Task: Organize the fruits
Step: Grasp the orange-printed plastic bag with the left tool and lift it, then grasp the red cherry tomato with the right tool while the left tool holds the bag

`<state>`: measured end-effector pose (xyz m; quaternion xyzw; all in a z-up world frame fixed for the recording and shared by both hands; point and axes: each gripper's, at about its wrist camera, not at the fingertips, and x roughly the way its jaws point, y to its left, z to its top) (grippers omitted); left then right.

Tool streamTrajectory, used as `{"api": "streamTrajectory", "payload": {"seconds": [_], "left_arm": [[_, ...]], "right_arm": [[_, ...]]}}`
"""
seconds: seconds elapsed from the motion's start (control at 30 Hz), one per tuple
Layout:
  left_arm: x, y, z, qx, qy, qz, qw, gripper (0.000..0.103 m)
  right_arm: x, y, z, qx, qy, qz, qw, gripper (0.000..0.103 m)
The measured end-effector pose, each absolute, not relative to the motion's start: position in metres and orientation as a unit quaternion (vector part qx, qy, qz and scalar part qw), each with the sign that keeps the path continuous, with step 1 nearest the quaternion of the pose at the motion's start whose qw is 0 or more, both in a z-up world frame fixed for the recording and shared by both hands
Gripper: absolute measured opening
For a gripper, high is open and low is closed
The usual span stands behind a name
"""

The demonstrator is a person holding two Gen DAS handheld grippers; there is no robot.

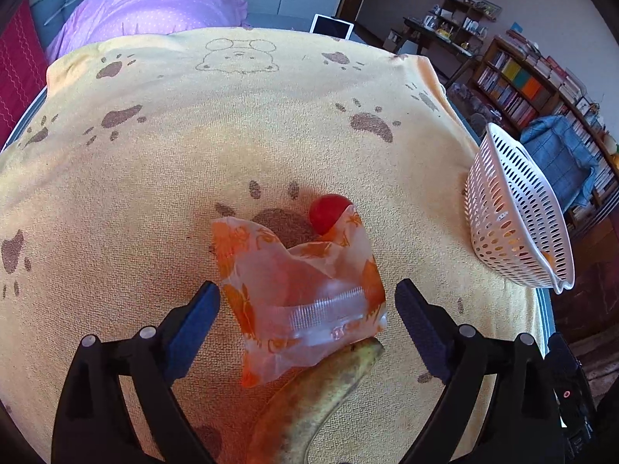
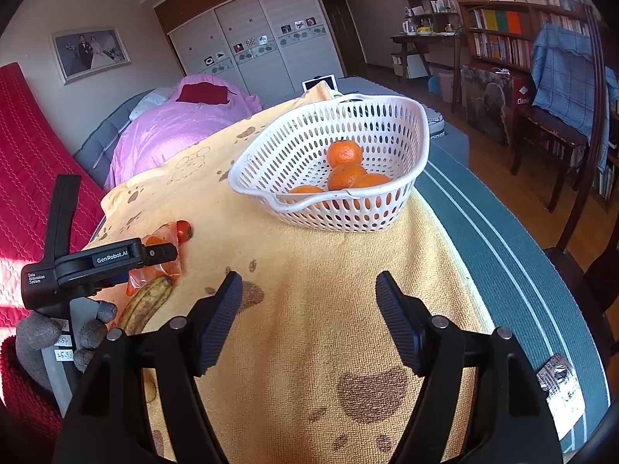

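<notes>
An orange-printed plastic bag (image 1: 298,294) lies on the yellow paw-print towel (image 1: 193,135), with a red tomato (image 1: 327,212) at its far edge and a spotted banana (image 1: 309,406) under its near end. My left gripper (image 1: 307,305) is open, its fingers either side of the bag. The left gripper also shows in the right wrist view (image 2: 170,253), above the bag (image 2: 154,270), banana (image 2: 145,305) and tomato (image 2: 183,230). My right gripper (image 2: 309,290) is open and empty over the towel, short of the white basket (image 2: 387,123) holding several oranges (image 2: 344,152).
The basket (image 1: 514,208) stands at the towel's right edge. The towel covers a bed with a pink duvet (image 2: 174,127) and a red cover (image 2: 27,154). A foil pill strip (image 2: 557,375) lies at the right. A chair (image 2: 553,123) and bookshelves (image 2: 499,27) stand beyond.
</notes>
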<state>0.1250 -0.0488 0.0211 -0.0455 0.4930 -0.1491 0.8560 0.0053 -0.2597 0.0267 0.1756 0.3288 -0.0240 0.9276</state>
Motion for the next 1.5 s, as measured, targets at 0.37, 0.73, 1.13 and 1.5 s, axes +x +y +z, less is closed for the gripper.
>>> {"api": "streamTrajectory", "payload": {"seconds": [0.37,0.73,1.13,1.5], "left_arm": [[0.120,-0.048,0.023,-0.042,0.479,-0.175,0.859,0.069],[0.118,-0.023,0.042,-0.084,0.454,-0.178,0.869,0.059],[0.119,0.018,0.067,-0.115,0.410,-0.127,0.896,0.059],[0.119,0.029,0.069,-0.097,0.386,-0.081,0.914,0.059]], "right_arm": [[0.007,-0.254,0.025,0.167,0.336,-0.024,0.927,0.073],[0.016,-0.233,0.029,0.141,0.343,-0.009,0.928,0.073],[0.065,-0.190,0.032,0.125,0.382,0.073,0.913,0.073],[0.124,-0.144,0.024,0.095,0.414,0.116,0.898,0.073]]}}
